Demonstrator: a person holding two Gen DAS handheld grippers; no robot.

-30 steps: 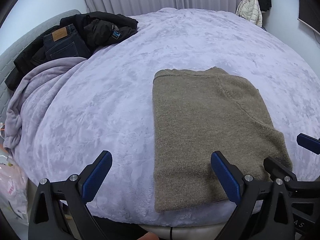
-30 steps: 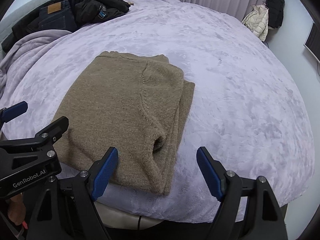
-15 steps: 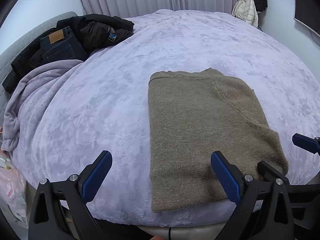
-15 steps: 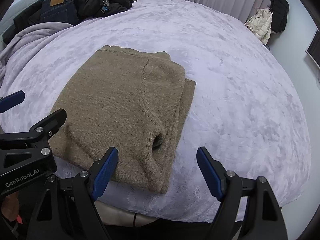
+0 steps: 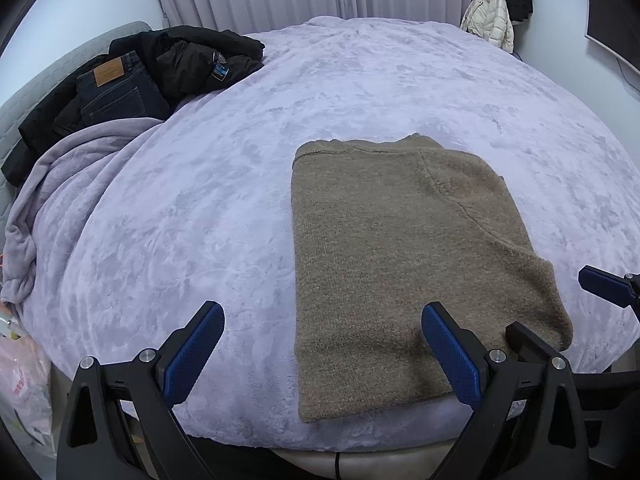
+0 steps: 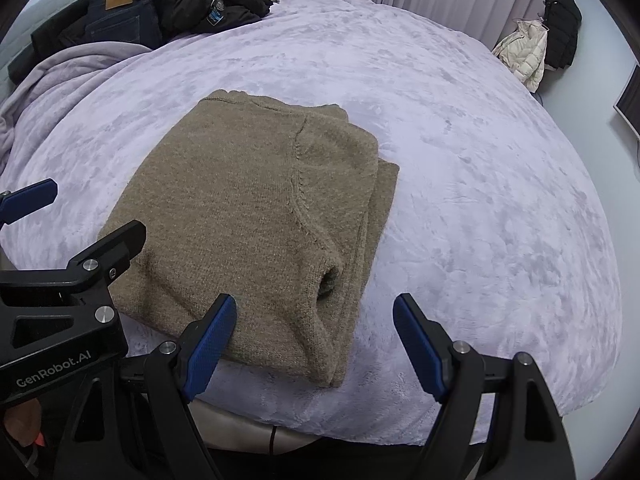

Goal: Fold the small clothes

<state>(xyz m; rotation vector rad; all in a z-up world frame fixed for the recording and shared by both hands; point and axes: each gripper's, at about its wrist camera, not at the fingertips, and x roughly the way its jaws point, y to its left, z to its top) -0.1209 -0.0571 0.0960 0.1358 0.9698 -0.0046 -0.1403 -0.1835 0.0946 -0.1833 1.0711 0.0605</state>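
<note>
One brown sweater (image 5: 404, 248) on bed (image 5: 224, 208), near front edge, toward right corner; already folded to compact rectangle, sleeve tucked on top, layered edges stacked on right side. I judge fold nearly done.

Left gripper (image 5: 322, 354): fingers apart, empty, hovering over sweater's near-left corner. Right gripper (image 6: 314, 344): fingers apart, empty, over near-right corner. Probably poised for final fold.

Far-left corner: one jeans (image 5: 116, 96), one black jacket (image 5: 196, 60), one bunched blanket (image 5: 68, 168).

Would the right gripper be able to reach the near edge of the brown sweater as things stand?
Probably yes: the right gripper is open just before the brown sweater, and nothing lies between them on the blanket.
</note>
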